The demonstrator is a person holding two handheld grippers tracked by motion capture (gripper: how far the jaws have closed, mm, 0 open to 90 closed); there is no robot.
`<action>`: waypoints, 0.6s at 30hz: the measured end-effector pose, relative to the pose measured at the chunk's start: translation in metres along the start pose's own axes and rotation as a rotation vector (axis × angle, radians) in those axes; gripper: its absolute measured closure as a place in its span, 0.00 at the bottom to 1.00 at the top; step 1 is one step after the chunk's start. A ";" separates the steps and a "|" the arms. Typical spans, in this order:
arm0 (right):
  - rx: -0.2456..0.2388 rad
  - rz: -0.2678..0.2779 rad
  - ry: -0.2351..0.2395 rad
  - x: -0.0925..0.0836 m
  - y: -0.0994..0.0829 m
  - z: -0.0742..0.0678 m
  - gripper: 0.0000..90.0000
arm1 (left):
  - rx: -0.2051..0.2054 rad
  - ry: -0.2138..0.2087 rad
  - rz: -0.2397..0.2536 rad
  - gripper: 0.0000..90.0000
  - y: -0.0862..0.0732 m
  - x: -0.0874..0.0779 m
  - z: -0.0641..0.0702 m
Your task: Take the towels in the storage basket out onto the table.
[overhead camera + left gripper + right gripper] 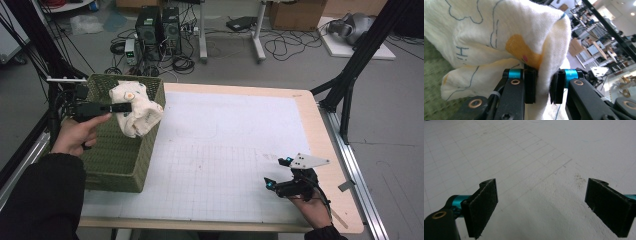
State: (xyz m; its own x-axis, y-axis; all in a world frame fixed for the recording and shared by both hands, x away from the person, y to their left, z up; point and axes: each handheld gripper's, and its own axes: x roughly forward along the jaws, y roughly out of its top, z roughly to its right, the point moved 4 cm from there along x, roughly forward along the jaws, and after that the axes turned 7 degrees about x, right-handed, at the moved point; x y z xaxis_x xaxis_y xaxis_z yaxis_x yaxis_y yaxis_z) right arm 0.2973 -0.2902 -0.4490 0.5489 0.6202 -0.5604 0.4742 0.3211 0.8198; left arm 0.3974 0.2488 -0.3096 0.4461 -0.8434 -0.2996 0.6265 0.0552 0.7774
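One cloth [136, 107] hangs pinched in the left hand-held gripper [125, 107] over the basket [120, 160]; right hand-held gripper [277, 172], jaws apart, sits at four o'clock.

The left hand [75, 134], in a black sleeve, holds the left black two-jaw gripper [124, 107] roughly level, raised at the table's left side; its jaws are clamped on a fold of cream printed cloth [499, 37]. The right hand [312, 207] rests low near the front right, its right black two-jaw gripper [275, 172] with jaws spread wide, nothing between them
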 end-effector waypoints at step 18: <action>-0.002 0.006 0.004 -0.001 0.001 -0.001 0.12 | 0.091 -0.105 -0.062 0.86 0.009 0.056 0.044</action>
State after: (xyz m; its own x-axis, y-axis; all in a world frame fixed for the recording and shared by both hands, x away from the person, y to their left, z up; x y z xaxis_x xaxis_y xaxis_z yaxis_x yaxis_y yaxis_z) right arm 0.2968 -0.2901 -0.4473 0.5487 0.6250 -0.5552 0.4695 0.3192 0.8232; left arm 0.3998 0.1790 -0.2951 0.3361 -0.8951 -0.2930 0.5885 -0.0433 0.8074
